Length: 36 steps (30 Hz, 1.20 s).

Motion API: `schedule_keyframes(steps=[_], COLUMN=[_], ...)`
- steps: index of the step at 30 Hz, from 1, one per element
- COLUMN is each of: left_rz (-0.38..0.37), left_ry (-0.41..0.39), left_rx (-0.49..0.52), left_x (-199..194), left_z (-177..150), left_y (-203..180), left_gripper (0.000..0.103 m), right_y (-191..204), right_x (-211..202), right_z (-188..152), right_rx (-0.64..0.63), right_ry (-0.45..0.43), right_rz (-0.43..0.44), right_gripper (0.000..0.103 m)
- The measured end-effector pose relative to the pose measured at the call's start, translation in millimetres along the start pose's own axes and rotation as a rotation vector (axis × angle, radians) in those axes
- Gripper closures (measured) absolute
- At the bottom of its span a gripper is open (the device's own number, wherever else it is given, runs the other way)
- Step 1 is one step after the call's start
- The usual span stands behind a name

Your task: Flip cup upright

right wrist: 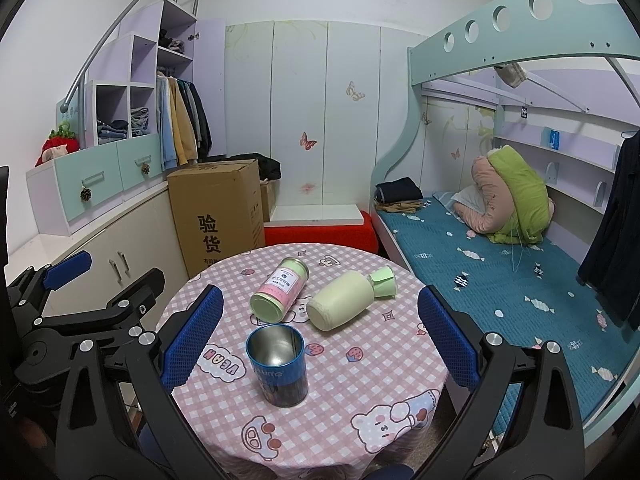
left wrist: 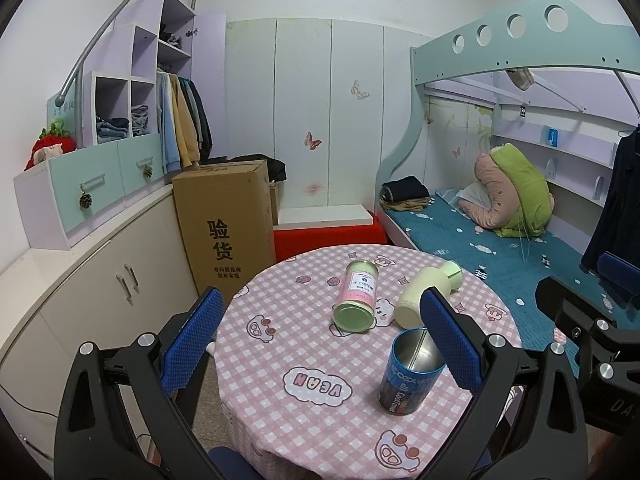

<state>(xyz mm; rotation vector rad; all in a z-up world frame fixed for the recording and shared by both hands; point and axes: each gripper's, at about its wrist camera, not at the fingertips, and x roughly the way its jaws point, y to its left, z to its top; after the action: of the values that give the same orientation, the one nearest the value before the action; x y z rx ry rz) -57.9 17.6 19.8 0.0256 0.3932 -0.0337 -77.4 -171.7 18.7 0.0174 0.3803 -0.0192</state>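
Standing upright at the near side of the round table (right wrist: 400, 344), the blue cup (right wrist: 278, 364) already has its open mouth up, its long axis vertical. Both grippers hover empty with jaws wide apart: the left gripper (left wrist: 322, 344) has the cup close by its right finger, while the right gripper (right wrist: 320, 340) frames it nearly centred, so I judge the right better aligned. Farther back, just beyond the cup, a pink-labelled can (right wrist: 280, 294) and a pale green bottle (right wrist: 348, 302) lie on their sides. Nothing touches the cup.
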Motion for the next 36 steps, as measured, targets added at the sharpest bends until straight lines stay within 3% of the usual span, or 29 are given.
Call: schedule_keyframes(steps=[36], left_rz=[0.004], left_ry=[0.002], left_rx=[-0.001], left_x=[2.0], left_z=[0.6], left_y=[-4.3], left_gripper=[0.008], right_y=[-0.2], right_x=[0.2], right_z=[2.3], right_rx=[0.001], right_ry=[0.001], right_rz=[0.001], right_gripper=[0.005])
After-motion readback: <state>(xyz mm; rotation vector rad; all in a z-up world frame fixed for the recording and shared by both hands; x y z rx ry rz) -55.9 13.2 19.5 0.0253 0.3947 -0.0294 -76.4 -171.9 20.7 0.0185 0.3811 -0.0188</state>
